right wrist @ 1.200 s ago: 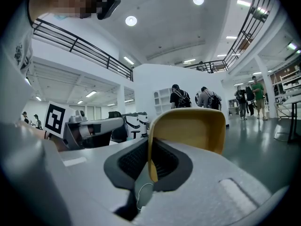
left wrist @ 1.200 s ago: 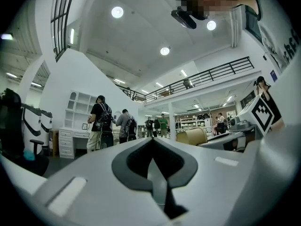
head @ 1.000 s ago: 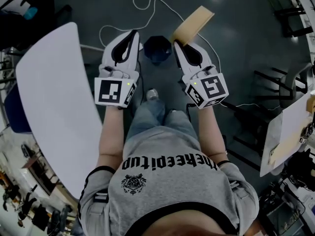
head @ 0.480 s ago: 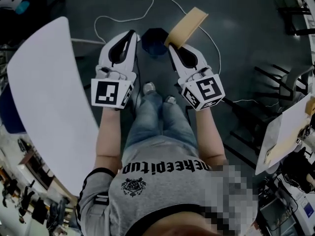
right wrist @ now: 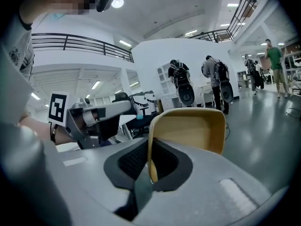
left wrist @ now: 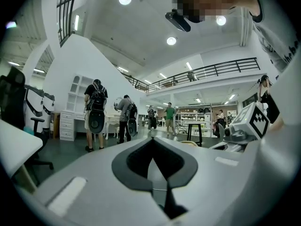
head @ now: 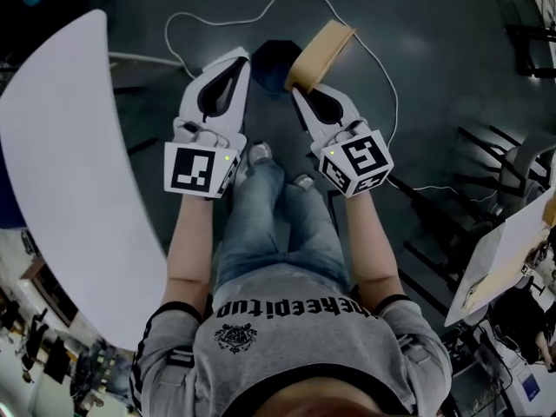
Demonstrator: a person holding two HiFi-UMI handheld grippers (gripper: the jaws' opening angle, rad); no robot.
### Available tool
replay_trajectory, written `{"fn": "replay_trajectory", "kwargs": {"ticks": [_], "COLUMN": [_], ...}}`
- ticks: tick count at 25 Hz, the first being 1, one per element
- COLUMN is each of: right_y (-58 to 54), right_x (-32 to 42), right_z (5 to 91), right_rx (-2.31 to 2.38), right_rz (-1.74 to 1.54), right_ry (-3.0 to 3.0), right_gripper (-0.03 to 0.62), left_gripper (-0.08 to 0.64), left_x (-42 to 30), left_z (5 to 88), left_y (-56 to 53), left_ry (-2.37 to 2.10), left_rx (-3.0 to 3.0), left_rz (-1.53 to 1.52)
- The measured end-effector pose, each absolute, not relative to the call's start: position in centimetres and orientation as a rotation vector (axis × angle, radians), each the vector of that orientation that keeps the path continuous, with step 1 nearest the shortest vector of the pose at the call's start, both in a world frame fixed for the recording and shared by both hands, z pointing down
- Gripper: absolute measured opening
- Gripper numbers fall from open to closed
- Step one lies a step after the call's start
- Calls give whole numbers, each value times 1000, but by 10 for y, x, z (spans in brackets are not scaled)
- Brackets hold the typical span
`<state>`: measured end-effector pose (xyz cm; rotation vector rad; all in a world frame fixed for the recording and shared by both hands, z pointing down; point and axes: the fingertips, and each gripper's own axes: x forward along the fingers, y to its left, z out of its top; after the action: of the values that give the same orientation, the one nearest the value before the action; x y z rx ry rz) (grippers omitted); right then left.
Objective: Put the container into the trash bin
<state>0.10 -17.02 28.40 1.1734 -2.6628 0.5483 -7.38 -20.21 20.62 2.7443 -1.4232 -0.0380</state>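
A tan rectangular container (head: 319, 53) (right wrist: 188, 132) is pinched by its rim in my right gripper (head: 303, 90) (right wrist: 151, 177), which is shut on it. It hangs beside and just right of the dark trash bin (head: 272, 65) on the floor, which shows between the two grippers in the head view. My left gripper (head: 238, 59) (left wrist: 153, 166) is shut with nothing in it, just left of the bin. In the right gripper view the left gripper (right wrist: 96, 119) shows at the left.
A white curved table (head: 65, 181) runs down the left. A white cable (head: 195, 20) snakes over the dark floor beyond the bin. Another table edge (head: 504, 250) and dark chairs (head: 486, 159) stand at the right. Several people (left wrist: 96, 114) stand far off in the hall.
The head view has shifted, so grippers, bin and container lie lower in frame. The container has tilted and drawn closer to the bin's right side. Both grippers keep their grip states.
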Motion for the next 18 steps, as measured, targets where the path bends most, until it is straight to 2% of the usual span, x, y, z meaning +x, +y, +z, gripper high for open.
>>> {"fn": "replay_trajectory", "kwargs": {"ticks": [18], "right_y": [-178], "right_x": [-11], "right_z": [472], "right_rx": [857], "right_rz": [673], "right_ry": [-2691], "right_gripper": [17], "left_gripper": [20], "left_x": [-76], "left_z": [370], "left_y": [-210], "left_ry": [-1540], "left_rx": [2730], "left_rz": [-33]}}
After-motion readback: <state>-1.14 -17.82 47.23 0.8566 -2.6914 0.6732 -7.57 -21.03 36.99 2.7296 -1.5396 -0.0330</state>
